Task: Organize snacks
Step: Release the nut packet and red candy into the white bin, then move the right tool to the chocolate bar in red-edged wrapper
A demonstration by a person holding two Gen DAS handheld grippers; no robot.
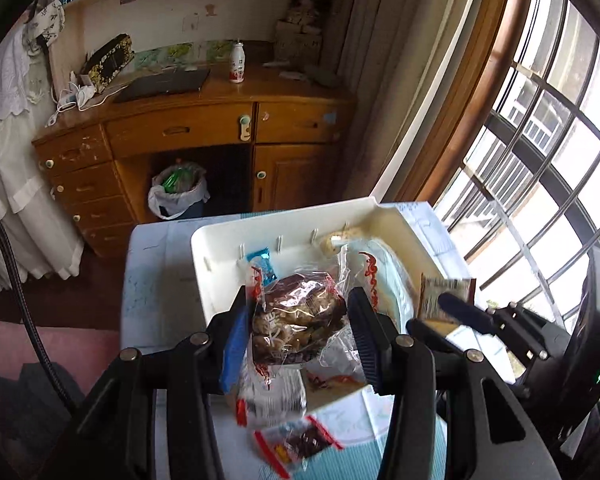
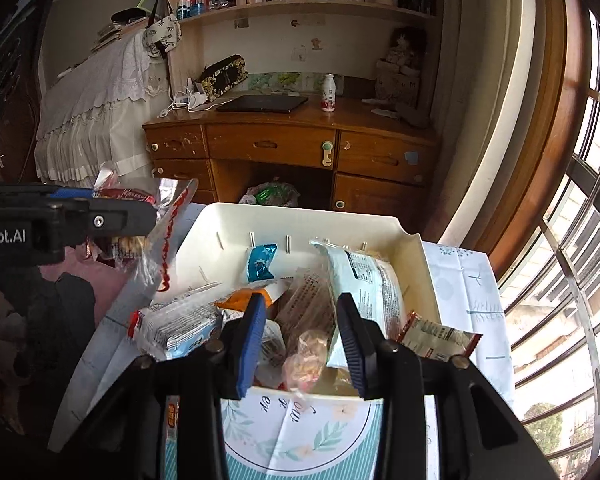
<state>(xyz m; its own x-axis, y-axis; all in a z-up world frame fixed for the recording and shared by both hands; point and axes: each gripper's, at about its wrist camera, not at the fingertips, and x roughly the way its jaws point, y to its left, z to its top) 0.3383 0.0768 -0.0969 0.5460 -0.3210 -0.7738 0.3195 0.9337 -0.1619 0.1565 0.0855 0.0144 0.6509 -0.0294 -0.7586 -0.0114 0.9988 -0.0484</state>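
The left gripper (image 1: 298, 330) pinches a clear cookie bag (image 1: 296, 320) above the white bin's (image 2: 414, 276) near-left edge. The right gripper (image 2: 300, 340) hangs spread, holding nothing, over the bin's near rim, with snacks crowding below.

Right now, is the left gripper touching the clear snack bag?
Touching. In the left wrist view, the left gripper has both fingers pressed against the clear snack bag.

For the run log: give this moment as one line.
left tool: shut on clear snack bag, held above white bin | right tool: open over bin, empty
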